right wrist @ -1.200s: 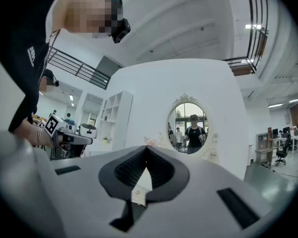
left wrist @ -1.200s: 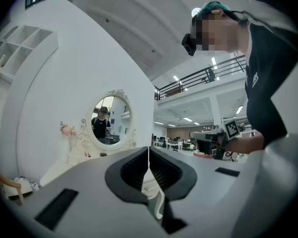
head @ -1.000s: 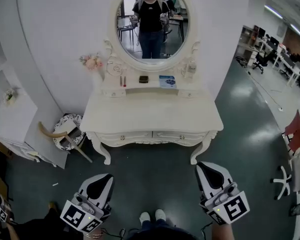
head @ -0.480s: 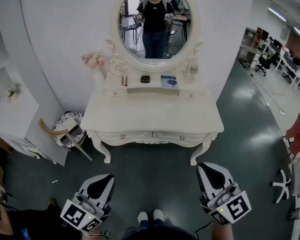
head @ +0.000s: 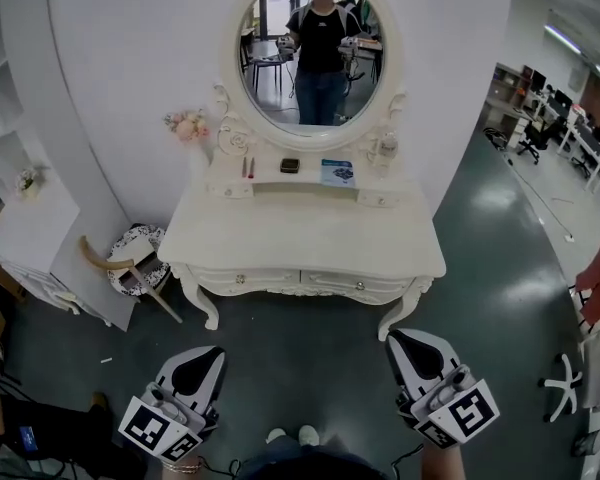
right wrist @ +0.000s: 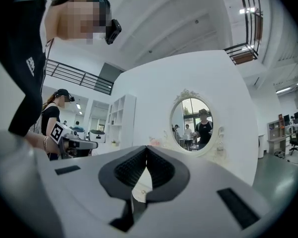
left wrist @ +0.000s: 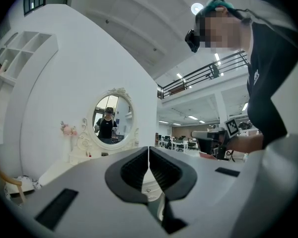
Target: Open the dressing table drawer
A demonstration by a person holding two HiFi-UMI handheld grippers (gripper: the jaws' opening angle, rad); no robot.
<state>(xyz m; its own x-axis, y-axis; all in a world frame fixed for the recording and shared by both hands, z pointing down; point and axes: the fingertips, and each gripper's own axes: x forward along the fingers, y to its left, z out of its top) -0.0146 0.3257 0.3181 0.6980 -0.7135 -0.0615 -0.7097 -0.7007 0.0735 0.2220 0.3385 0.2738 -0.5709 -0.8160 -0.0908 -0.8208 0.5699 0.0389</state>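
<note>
**Waiting in Front of a Shut Dressing Table**

Looking down on a dark green floor (head: 300, 353) and a white wall (head: 130, 58), with a white dressing table (head: 305, 233) standing against that wall. Rising above the tabletop (head: 310, 230), an oval mirror (head: 315, 48), reflecting a person in a dark top. Sitting on the small ledge under the mirror, a blue booklet (head: 337, 171) and a small dark item, with pink flowers (head: 185, 125) hanging beside the mirror frame. Standing off to the side, a white shelf unit (head: 20, 218) and a stool (head: 130, 263).

Lying side by side under the front edge of the tabletop, the left-hand drawer (head: 242, 278) and the right-hand drawer (head: 358, 285), both sitting flush and shut, each showing a small knob.

Hovering low in the head view, well apart from the table, the left gripper (head: 205, 353) and the right gripper (head: 408, 336), both pointing toward the drawers. Pressing together in the left gripper view, the left fingers (left wrist: 134, 170), pinching nothing. Pressing together likewise in the right gripper view, the right fingers (right wrist: 131, 167), also holding nothing. Peeking out at the bottom edge between the two grippers, a pair of pale shoes (head: 290, 435).
</note>
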